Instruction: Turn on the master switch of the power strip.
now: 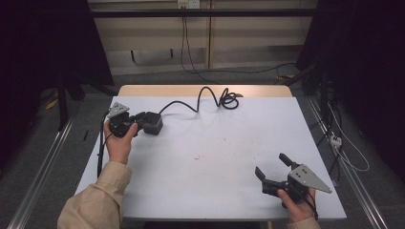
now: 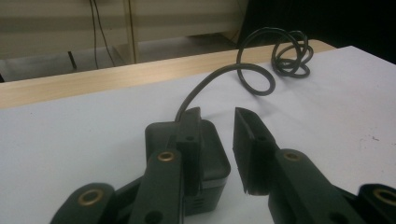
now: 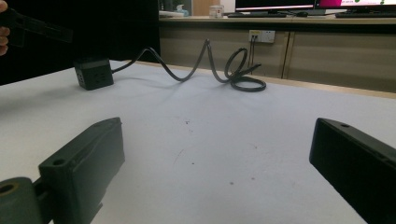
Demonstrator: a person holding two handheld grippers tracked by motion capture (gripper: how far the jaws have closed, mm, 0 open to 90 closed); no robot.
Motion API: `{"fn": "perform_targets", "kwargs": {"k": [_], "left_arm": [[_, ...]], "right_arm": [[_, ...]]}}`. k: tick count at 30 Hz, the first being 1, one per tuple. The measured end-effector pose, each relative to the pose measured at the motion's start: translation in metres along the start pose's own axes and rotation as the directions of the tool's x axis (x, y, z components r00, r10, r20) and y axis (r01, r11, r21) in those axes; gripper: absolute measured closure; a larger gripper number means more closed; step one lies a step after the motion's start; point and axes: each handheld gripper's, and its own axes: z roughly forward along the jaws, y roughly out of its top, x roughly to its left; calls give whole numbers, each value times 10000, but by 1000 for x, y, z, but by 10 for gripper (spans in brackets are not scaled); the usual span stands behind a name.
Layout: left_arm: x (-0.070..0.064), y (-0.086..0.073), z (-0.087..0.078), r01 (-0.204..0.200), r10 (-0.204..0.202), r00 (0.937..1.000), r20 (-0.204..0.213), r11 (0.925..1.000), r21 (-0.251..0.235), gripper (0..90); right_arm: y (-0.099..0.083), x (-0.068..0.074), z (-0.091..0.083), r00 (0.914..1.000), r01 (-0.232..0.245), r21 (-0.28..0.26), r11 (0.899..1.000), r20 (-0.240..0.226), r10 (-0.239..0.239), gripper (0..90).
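Beside the black power cube [image 1: 152, 123], left tongs [image 2: 217, 140] narrow and off-centre, may push it away; right tongs [image 1: 273, 166] wide, empty.

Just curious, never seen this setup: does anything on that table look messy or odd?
Only small things: the black box's cable loops in an untidy coil near the table's far edge, and faint specks mark the white top.

Item count, desk [image 1: 210, 157] surface

One black power cube [image 1: 152, 123] with one coiled cable [image 1: 210, 98] lies on the desk; two hand-held grippers: left gripper [image 1: 135, 123], right gripper [image 1: 271, 165].
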Motion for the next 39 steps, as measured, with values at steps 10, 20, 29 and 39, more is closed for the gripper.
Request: {"fn": "perform_targets", "kwargs": {"k": [10,20,29,39], "left_arm": [[4,-2,3,-13,18,9998,-180,9997,247,789],[4,2,8,-97,109,9996,-247,9989,453,841],[7,0,11,-114,136,9992,-372,9982,587,876],[5,-2,19,-214,241,9992,-327,9966,791,900]], "right_arm": [[1,1,0,10000,8,-53,10000,-55,-9,32],[1,0,0,10000,4,-78,10000,-85,-5,30],[1,0,0,10000,26,-114,9999,-80,-27,30],[1,0,0,10000,21,-119,9999,-86,-22,30]]}}
